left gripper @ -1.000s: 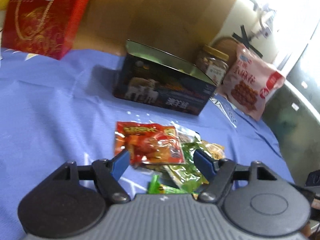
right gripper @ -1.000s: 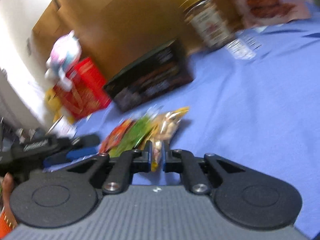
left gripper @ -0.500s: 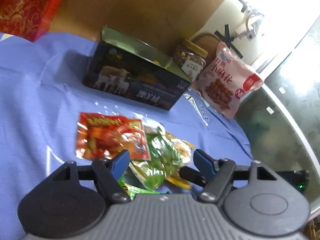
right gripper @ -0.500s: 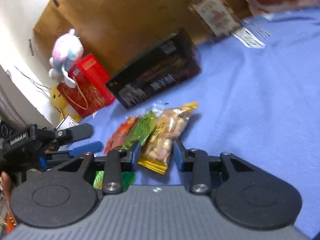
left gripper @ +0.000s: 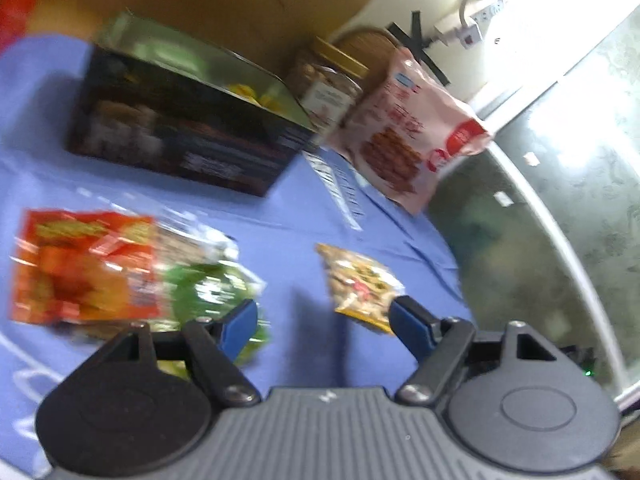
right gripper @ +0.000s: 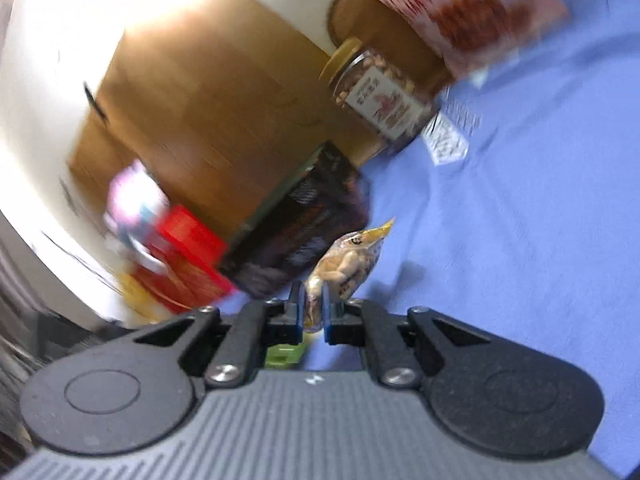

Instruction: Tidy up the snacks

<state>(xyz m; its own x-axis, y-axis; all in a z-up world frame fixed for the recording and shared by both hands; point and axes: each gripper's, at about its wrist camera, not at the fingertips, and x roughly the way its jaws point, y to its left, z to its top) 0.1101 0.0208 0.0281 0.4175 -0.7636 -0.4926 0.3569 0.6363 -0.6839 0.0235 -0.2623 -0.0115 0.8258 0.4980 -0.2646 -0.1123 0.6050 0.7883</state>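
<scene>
My right gripper (right gripper: 311,314) is shut on a yellow peanut packet (right gripper: 347,261) and holds it above the blue cloth, near the dark open box (right gripper: 308,220). The packet also shows in the left wrist view (left gripper: 360,284), apart from the pile. My left gripper (left gripper: 324,324) is open and empty, low over the cloth. A red snack packet (left gripper: 84,264) and a green packet (left gripper: 212,288) lie to its left. The dark box (left gripper: 184,132) stands behind them with something yellow inside.
A nut jar (left gripper: 328,88) and a pink cracker bag (left gripper: 412,136) stand at the back right; both show in the right wrist view, jar (right gripper: 376,96) and bag (right gripper: 460,8). A red gift bag (right gripper: 188,256) stands left. The table edge (left gripper: 560,240) curves on the right.
My right gripper opened around the peanut packet, then closed on it and lifted it away from the pile toward the box. My left gripper swung right, still open.
</scene>
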